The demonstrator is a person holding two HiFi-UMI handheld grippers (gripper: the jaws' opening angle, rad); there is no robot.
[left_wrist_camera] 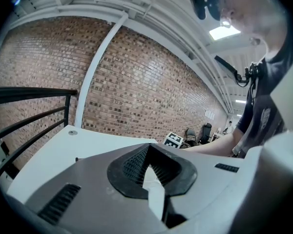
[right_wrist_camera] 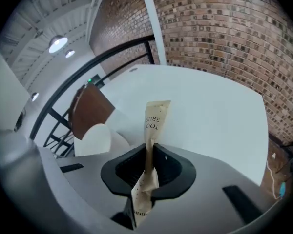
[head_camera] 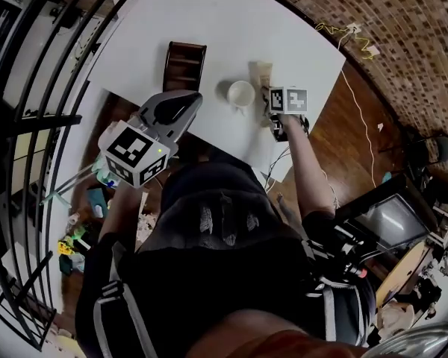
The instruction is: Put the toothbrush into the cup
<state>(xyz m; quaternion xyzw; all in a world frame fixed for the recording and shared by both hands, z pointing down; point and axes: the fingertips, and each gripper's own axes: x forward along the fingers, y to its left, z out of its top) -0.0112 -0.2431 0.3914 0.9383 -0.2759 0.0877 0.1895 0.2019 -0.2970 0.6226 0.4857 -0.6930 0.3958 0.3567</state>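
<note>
The right gripper (right_wrist_camera: 149, 167) pinches the wrapped toothbrush (right_wrist_camera: 155, 118) at its near part, and the long axis points to twelve o'clock over the table (right_wrist_camera: 210, 111). The cup (head_camera: 241, 94) stands upright just beside, at about nine o'clock from the jaws

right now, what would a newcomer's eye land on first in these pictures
The right gripper stands out first, its fingers shut on a paper-wrapped toothbrush at the white table. Just left of it in the head view sits the white cup, with a brown wooden object further left.
</note>
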